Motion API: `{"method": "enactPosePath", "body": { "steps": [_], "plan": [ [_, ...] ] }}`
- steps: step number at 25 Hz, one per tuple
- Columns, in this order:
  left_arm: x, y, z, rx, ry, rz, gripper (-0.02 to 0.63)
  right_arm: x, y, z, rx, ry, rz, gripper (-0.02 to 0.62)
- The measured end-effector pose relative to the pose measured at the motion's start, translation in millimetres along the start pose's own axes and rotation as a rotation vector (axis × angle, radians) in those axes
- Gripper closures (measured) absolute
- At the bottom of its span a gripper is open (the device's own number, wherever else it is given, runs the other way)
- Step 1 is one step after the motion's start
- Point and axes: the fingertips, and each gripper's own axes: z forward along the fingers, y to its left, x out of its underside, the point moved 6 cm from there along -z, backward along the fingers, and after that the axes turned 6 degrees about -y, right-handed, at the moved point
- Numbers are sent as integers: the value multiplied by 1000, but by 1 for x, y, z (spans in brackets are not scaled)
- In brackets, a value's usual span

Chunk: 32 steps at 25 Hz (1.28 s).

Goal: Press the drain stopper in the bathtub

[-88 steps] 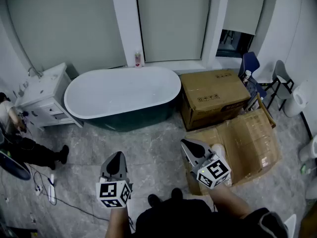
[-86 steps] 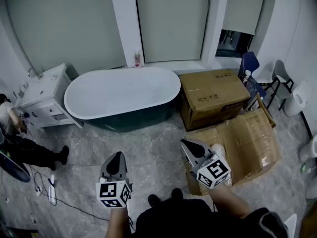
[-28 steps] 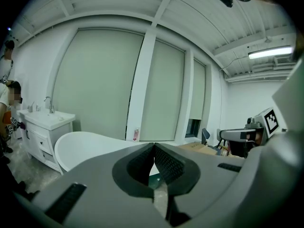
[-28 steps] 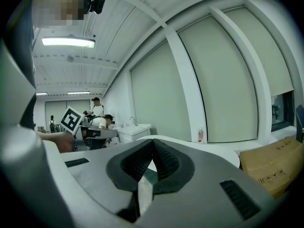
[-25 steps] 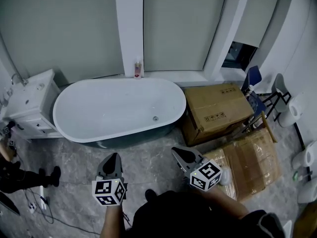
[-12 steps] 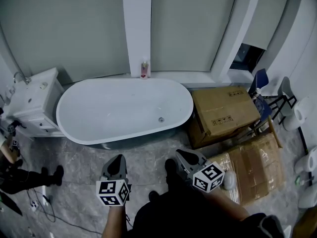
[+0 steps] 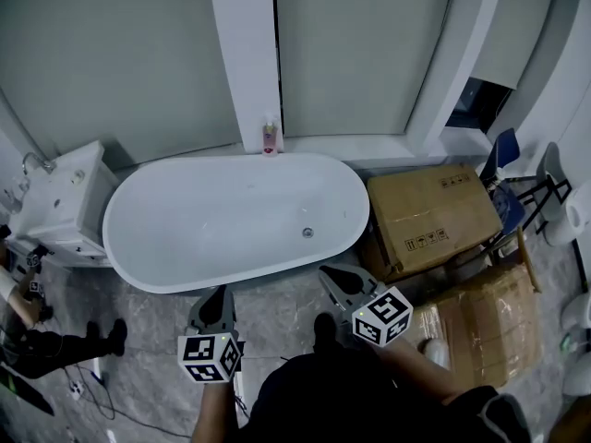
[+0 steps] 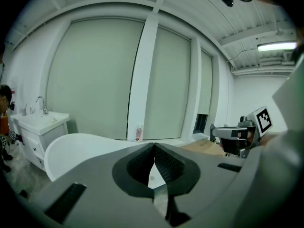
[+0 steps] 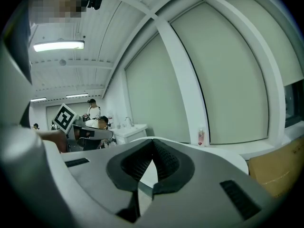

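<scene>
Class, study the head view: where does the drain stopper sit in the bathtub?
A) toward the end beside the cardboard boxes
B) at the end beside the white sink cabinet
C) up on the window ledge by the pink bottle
A: the drain stopper sits on the floor of the bathtub, nearer the cardboard boxes than the sink cabinet.

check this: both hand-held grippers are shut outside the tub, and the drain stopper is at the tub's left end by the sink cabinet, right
Not quite. In the head view the drain stopper sits toward the right end of the bathtub, near the cardboard box, not by the sink cabinet. The rest holds: the left hand-held gripper and right hand-held gripper are shut, outside the tub.
</scene>
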Motion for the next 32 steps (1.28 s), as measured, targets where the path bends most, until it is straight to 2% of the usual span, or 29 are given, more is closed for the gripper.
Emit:
{"method": "enactPosePath", "body": {
  "steps": [8, 17, 21, 26, 32],
  "plan": [
    [-32, -39, 120, 62, 41, 33, 594, -14, -117, 21, 36, 22, 48, 581],
    [-39, -52, 202, 84, 69, 33, 594, -15, -194, 28, 78, 54, 65, 581],
    [-44, -24, 232, 67, 77, 6, 594, -10, -209, 57, 84, 90, 90, 581],
    [-55, 22, 274, 58, 68, -10, 594, -25, -222, 110, 90, 107, 61, 581],
    [-68, 80, 321, 90, 43, -19, 594, -39, -232, 182, 122, 122, 34, 581]
  ]
}}
